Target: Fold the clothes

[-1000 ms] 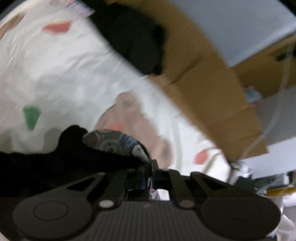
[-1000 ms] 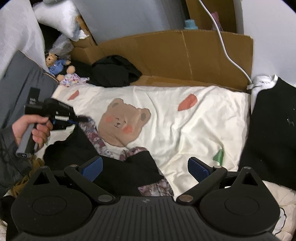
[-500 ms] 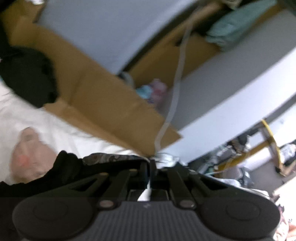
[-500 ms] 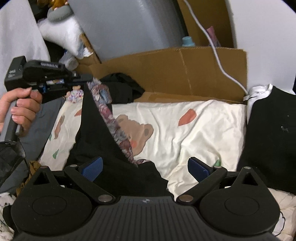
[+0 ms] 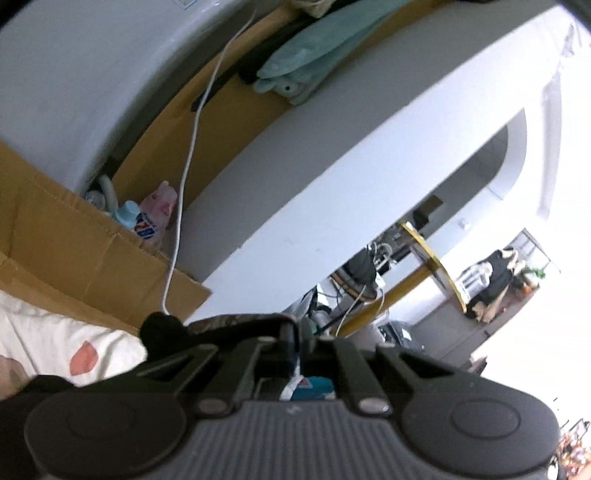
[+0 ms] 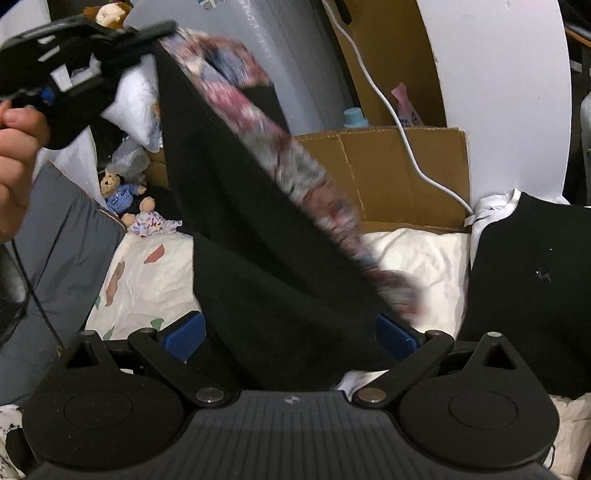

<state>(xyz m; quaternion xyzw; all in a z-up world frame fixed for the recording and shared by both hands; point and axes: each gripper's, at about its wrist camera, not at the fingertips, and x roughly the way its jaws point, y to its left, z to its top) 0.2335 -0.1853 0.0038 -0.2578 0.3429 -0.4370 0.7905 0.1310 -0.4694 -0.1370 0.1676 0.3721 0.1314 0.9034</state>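
Note:
A black garment (image 6: 258, 258) with a floral patterned trim (image 6: 295, 162) hangs in the air over the white bear-print bedsheet (image 6: 147, 280). My left gripper (image 5: 297, 332) is shut on the garment's upper corner (image 5: 221, 321); in the right wrist view it (image 6: 162, 27) holds the cloth high at the top left. My right gripper (image 6: 291, 332) is open, its blue pads (image 6: 184, 332) on either side of the hanging cloth's lower part, not closed on it.
A cardboard sheet (image 6: 399, 173) stands behind the bed with a white cable (image 6: 388, 99) over it. Another black garment (image 6: 528, 280) lies at the right. Stuffed bears (image 6: 122, 192) and a grey cover (image 6: 66, 258) lie at the left.
My left gripper has lifted the garment from the bed high into the air, so it now hangs stretched down. My right gripper stayed open and low, now with the cloth between its fingers.

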